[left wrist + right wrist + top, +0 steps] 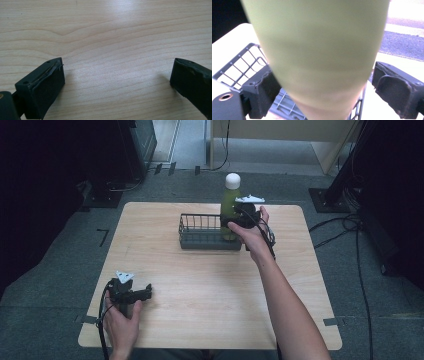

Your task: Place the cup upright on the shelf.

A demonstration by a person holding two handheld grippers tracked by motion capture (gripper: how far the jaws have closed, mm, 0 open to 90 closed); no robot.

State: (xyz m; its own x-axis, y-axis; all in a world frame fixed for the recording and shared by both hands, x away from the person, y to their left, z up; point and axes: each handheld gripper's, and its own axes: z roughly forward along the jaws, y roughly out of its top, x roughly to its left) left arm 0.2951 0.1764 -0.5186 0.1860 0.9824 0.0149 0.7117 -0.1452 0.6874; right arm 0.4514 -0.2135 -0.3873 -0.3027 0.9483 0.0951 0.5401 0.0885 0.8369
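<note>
Bottle (230, 200): green, white cap on top; stands upright, long axis vertical, cap pointing straight up, base down inside the basket.
Bottle position: at the right end of the basket, toward the far middle of the worktop; upper half and cap rise well above the basket rim.
Bottle close up (317, 50): pale green body, blurred, between the two black jaws in the right gripper view; narrows toward the bottom of that view.
Basket (200, 231): dark wire basket, oblong, long axis running left to right across the worktop; open top, wire bars on the sides.
Basket contents: the bottle at the right end; remaining space to the left looks bare, floor partly hidden by the near wall.
Basket close up (239, 65): grey wire grid rim seen left of the bottle and below it.
Right gripper (239, 219): held in the right hand at the bottle's mid-height, just above the basket's right end; white plate on top.
Right jaws: spread about as wide as the bottle, one on each side of it; left jaw up against the body, right jaw beside it with contact unclear, so firm grip cannot be told.
Left gripper (145, 292): resting low at the near left part of the worktop, held in the left hand, well apart from basket and bottle.
Left jaws: spread wide, holding nothing; bare wood grain between them in the left gripper view.
Worktop (200, 290): light wood, rounded corners.
</note>
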